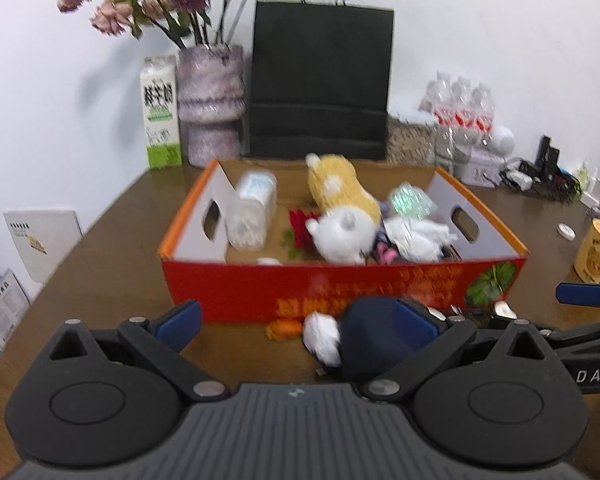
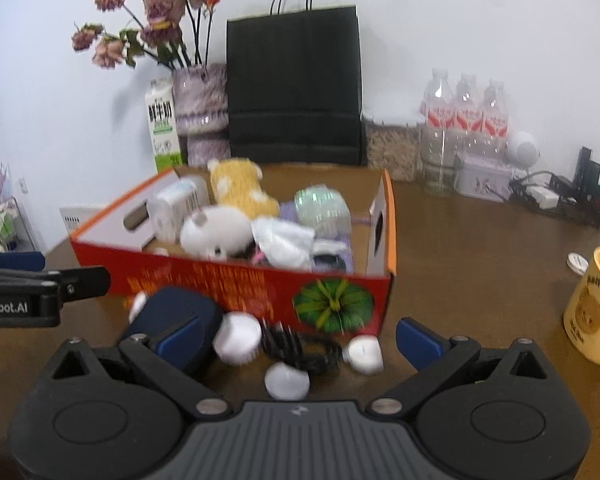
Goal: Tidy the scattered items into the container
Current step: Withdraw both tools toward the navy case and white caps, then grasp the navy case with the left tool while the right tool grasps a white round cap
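Observation:
A red cardboard box [image 1: 236,288] [image 2: 204,280] on the brown table holds a yellow-and-white plush dog [image 1: 342,204], a white tissue pack [image 1: 252,212] and other small things. In front of it lie a dark navy case [image 1: 374,336] [image 2: 172,316], a small orange piece [image 1: 286,328], white round pieces [image 2: 238,338] [image 2: 287,380] [image 2: 364,354] and a black comb [image 2: 300,350]. My left gripper [image 1: 296,328] is open low before the box; its right finger overlaps the case. My right gripper [image 2: 298,340] is open, with the white pieces and comb between its fingers.
A black paper bag [image 1: 320,80], a vase of dried flowers [image 1: 210,100], a milk carton [image 1: 160,112] and water bottles [image 2: 464,112] stand along the back wall. A yellow mug [image 2: 596,312] stands at the right. Cables [image 2: 556,196] lie at the back right.

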A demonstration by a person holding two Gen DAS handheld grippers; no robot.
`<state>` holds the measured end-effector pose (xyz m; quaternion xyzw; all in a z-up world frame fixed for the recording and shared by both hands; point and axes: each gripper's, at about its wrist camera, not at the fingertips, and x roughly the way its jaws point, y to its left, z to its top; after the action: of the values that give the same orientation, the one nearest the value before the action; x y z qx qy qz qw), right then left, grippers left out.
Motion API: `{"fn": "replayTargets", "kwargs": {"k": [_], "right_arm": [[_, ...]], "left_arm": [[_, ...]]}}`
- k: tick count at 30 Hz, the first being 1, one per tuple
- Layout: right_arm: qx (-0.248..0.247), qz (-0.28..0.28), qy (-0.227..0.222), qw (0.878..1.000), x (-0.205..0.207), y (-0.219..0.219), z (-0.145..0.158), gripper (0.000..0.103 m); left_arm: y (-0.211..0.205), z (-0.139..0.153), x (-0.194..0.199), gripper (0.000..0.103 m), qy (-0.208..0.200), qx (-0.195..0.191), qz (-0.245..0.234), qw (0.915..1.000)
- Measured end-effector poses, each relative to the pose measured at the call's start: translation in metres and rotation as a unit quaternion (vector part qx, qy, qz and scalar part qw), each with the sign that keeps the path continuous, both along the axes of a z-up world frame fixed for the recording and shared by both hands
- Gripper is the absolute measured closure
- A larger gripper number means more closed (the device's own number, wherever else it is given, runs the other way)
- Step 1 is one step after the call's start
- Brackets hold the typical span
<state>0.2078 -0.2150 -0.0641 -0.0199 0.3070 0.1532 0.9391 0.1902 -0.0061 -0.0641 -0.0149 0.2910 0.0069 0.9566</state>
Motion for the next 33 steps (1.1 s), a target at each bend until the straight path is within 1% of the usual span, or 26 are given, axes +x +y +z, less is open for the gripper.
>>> {"fn": "replayTargets", "kwargs": {"k": [7,13,18,21,25,26,27,29,31,32,33], "right_arm": [[-0.012,-0.003,0.031,0.999,-0.007,-0.008,-0.023,0.0],[-0.023,-0.004,0.046,0.999,-0.006,-0.012,-0.036,0.0],[-0.027,-0.007,0.059,0.998,-0.001,-0.014,-0.044,0.0],[-0.035,-0.008,0.053,0.998,-0.001,-0.013,-0.046,0.0],[-0.032,-0.006,0.045,0.998,-0.001,-0.012,-0.048,0.0],[-0.032,-0.006,0.042,0.999,-0.001,-0.012,-0.048,0.0],[-0.031,-0.007,0.038,0.999,-0.002,-0.012,-0.049,0.0],[-0.03,-0.009,0.032,0.999,-0.003,-0.012,-0.05,0.0],[-0.03,-0.009,0.032,0.999,-0.002,-0.012,-0.05,0.0],[-0.03,-0.009,0.032,0.999,-0.002,-0.012,-0.05,0.0],[-0.03,-0.009,0.032,0.999,-0.002,-0.012,-0.05,0.0]], "left_arm": [[-0.018,-0.02,-0.001,0.0,0.03,-0.007,-0.025,0.9992],[-0.03,-0.034,0.004,0.0,0.055,-0.011,-0.037,0.9977],[-0.036,-0.042,0.01,0.0,0.067,-0.01,-0.043,0.9968],[-0.04,-0.047,0.016,0.0,0.074,-0.008,-0.045,0.9962],[-0.041,-0.053,0.021,0.001,0.079,-0.012,-0.042,0.9959],[-0.041,-0.054,0.022,0.006,0.08,-0.013,-0.042,0.9958],[-0.041,-0.056,0.022,0.008,0.08,-0.012,-0.041,0.9959],[-0.045,-0.056,0.019,0.023,0.07,0.0,-0.044,0.9966],[-0.046,-0.055,0.018,0.027,0.066,0.001,-0.046,0.9967],[-0.046,-0.055,0.017,0.032,0.064,-0.001,-0.048,0.9968],[-0.046,-0.054,0.016,0.033,0.062,-0.002,-0.047,0.9969]]}}
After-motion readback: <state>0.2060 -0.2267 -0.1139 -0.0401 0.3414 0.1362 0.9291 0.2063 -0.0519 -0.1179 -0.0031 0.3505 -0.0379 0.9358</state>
